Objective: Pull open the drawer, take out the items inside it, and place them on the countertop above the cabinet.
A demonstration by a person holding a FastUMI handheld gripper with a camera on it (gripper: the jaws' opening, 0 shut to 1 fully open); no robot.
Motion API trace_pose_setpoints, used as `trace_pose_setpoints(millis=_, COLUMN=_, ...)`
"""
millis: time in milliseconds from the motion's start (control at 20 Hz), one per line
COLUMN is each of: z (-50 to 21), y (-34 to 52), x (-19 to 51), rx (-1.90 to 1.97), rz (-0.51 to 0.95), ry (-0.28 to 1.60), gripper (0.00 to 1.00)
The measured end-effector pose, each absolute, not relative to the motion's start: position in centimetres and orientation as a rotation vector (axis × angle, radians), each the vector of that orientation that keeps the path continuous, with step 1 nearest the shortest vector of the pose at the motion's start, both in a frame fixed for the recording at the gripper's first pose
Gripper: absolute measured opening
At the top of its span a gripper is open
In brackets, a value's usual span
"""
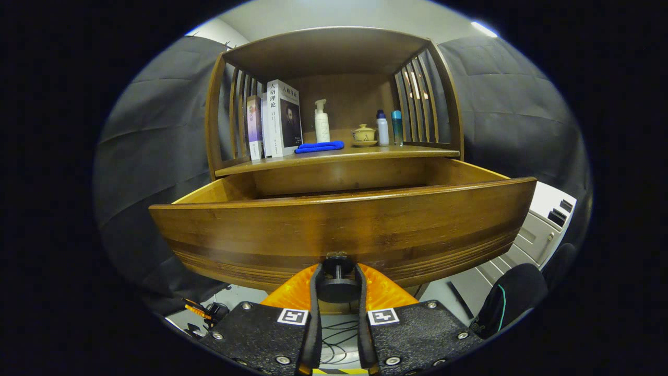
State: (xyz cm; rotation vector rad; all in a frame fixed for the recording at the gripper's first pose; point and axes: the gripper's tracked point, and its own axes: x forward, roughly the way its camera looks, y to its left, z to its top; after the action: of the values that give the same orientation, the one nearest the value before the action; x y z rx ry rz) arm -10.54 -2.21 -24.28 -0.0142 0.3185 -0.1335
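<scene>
The gripper (338, 284) is clenched on the drawer knob (338, 286), a dark round pull that sits between its two fingers, one finger pressing on each side of it. The knob is fixed low on the front panel of the wooden drawer (342, 230), so the drawer front stands just ahead of the fingers and spans well to either side of them. The drawer is pulled out from the cabinet, its side walls running back toward the cabinet body; from this low angle its inside is hidden behind the front panel, so what it holds cannot be told. Beyond and above the drawer lies the countertop (334, 155), under a wooden shelf frame with slatted sides. On it stand two books (274, 121) near the left slats, a white pump bottle (321, 122), a folded blue cloth (319, 147) at the front edge, a small lidded cup on a saucer (364, 134), and two small bottles (389, 128) close to the right slats.
</scene>
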Motion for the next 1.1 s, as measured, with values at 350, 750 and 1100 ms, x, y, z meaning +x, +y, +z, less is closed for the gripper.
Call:
trace_pose_setpoints(millis=350, z=-24.4, y=-1.6, x=-11.9, rx=-0.028, rz=-0.091, ry=0.325, gripper=0.44)
trace_pose_setpoints(millis=750, z=-15.2, y=-0.1, x=-11.1, rx=-0.106, rz=-0.035, ry=0.238, gripper=0.96)
trace_pose_setpoints(millis=1100, z=-9.9, y=-1.5, x=-5.9, rx=-0.14, rz=-0.113, ry=0.342, gripper=0.96)
